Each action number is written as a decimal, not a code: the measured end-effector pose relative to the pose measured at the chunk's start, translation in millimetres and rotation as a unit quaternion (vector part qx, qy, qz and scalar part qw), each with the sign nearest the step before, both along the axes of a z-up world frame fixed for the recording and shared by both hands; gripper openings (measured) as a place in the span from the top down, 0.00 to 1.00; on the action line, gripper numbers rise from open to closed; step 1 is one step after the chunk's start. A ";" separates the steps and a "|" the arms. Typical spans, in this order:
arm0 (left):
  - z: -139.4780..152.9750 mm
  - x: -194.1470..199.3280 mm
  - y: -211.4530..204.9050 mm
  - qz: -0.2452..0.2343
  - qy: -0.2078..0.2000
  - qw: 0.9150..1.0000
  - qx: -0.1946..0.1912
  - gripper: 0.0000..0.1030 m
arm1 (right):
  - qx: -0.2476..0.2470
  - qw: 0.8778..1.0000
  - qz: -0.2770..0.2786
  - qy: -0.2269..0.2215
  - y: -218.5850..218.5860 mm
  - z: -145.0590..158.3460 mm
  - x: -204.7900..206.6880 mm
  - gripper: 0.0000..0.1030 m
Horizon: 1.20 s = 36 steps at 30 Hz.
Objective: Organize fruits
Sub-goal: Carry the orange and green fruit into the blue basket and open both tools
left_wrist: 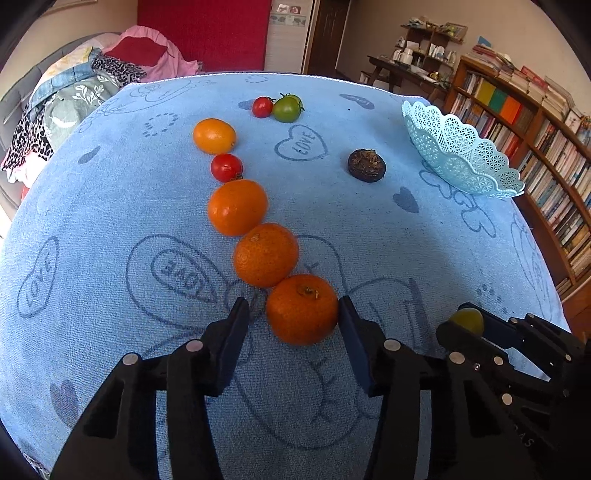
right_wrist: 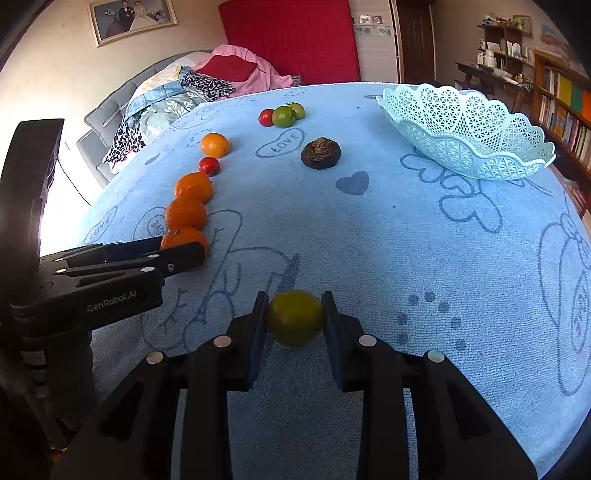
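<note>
A table is covered by a blue towel (left_wrist: 110, 206) printed with hearts and "LOVE" marks. Behind it a red panel (left_wrist: 201, 33), a sofa heaped with clothes (left_wrist: 66, 96) and a bookshelf (left_wrist: 517, 122) along the right wall are seen; a framed picture (right_wrist: 133, 18) is hung on the wall.

A slanted row of 5 fruits is laid from far to near: a yellow-orange citrus (left_wrist: 214, 135), a red tomato (left_wrist: 226, 168) and 3 oranges, touching in a chain. The nearest orange (left_wrist: 301, 309) is set with its stem end up and tipped slightly towards the far side; it is round, so no long axis can be told. It is flanked by the left gripper (left_wrist: 293, 314), whose right finger touches it while a gap is left at the other: nothing is clamped.

A yellow-green fruit (right_wrist: 295, 318) is squeezed between both pads of the right gripper (right_wrist: 295, 319), near the towel's front.

Farther off, 3 small tomatoes (left_wrist: 279, 106), a dark brown fruit (left_wrist: 366, 165) and a pale lattice basket (left_wrist: 461, 155) are placed.
</note>
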<state>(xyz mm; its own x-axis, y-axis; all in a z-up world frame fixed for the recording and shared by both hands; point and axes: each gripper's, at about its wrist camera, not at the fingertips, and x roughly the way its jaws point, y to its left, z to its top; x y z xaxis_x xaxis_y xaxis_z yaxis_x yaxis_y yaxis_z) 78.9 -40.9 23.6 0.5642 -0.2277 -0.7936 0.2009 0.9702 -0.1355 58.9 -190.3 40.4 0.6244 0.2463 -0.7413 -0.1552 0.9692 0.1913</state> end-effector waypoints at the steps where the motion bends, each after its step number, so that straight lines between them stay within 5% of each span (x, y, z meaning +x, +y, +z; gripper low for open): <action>1: -0.4 -0.5 0.6 -0.003 0.003 1.000 -0.008 0.58 | 0.001 1.000 -0.001 0.000 -1.5 0.2 0.4 0.71; 19: 32.0 -18.1 -5.5 -0.031 -0.036 0.999 -0.017 0.62 | 0.020 0.999 -0.034 -0.030 -27.4 24.8 1.6 0.71; 36: 77.3 17.1 -53.5 -0.066 -0.099 0.993 0.016 0.62 | 0.021 0.982 -0.150 -0.113 -128.9 78.5 34.8 0.71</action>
